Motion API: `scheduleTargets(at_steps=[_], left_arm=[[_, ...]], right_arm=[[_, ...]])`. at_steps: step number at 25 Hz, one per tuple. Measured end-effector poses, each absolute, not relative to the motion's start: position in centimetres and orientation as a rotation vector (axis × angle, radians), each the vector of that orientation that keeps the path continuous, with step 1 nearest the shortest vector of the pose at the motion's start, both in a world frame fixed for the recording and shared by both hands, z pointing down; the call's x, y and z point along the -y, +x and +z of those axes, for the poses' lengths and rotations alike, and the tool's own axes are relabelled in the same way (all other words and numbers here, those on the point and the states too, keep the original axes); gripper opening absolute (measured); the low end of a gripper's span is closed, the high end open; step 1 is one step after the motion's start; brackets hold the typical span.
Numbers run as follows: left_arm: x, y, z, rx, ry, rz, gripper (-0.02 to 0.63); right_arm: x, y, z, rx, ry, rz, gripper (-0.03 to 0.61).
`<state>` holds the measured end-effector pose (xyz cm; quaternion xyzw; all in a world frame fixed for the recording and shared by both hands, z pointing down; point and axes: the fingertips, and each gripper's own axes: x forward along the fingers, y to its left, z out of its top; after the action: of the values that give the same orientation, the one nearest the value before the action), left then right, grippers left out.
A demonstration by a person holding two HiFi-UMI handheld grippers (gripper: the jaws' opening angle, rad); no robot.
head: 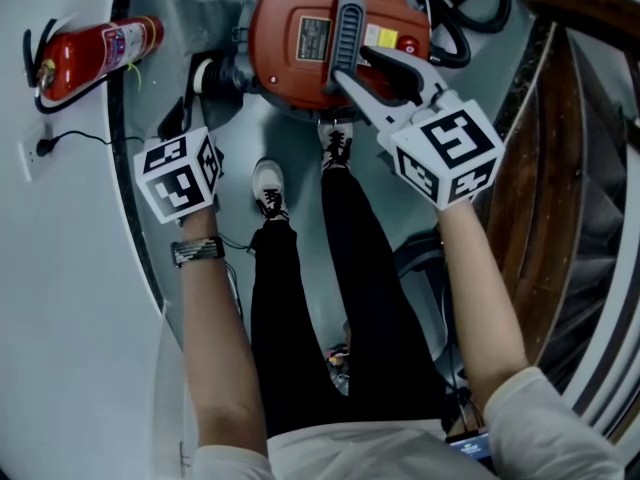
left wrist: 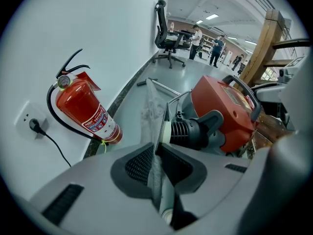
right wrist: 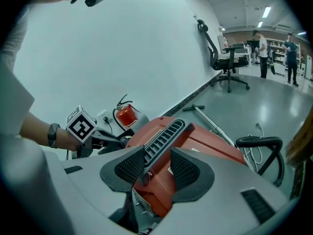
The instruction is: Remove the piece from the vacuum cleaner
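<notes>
The red vacuum cleaner (head: 300, 58) stands on the grey floor in front of the person's feet. My right gripper (head: 350, 78) is shut on its grey ribbed carrying handle (right wrist: 164, 133), which runs between the two pads. At the vacuum's left side, my left gripper (head: 200, 83) points steeply down by the black ribbed hose connector (left wrist: 190, 131). In the left gripper view its jaws are shut on a thin, flat, dusty grey piece (left wrist: 157, 116) seen edge-on, which stands upright against that connector. How the piece joins the vacuum is hidden.
A red fire extinguisher (head: 95, 53) leans at the white wall, beside a socket with a plug (head: 40, 148). A black hose (right wrist: 264, 143) and a metal wand (right wrist: 210, 119) lie beyond the vacuum. Wooden framework (head: 560, 118) rises on the right. An office chair (left wrist: 166, 28) and people stand far off.
</notes>
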<state>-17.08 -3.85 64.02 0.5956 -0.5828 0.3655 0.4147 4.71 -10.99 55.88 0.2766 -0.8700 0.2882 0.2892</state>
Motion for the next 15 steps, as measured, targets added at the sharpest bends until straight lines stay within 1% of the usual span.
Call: scheduleTargets(at_steps=[15], left_arm=[[3.93, -17.6, 64.33, 1.451, 1.483, 0.898, 0.056]], right_arm=[[11.06, 4.75, 55.89, 2.305, 0.739, 0.756, 0.179]])
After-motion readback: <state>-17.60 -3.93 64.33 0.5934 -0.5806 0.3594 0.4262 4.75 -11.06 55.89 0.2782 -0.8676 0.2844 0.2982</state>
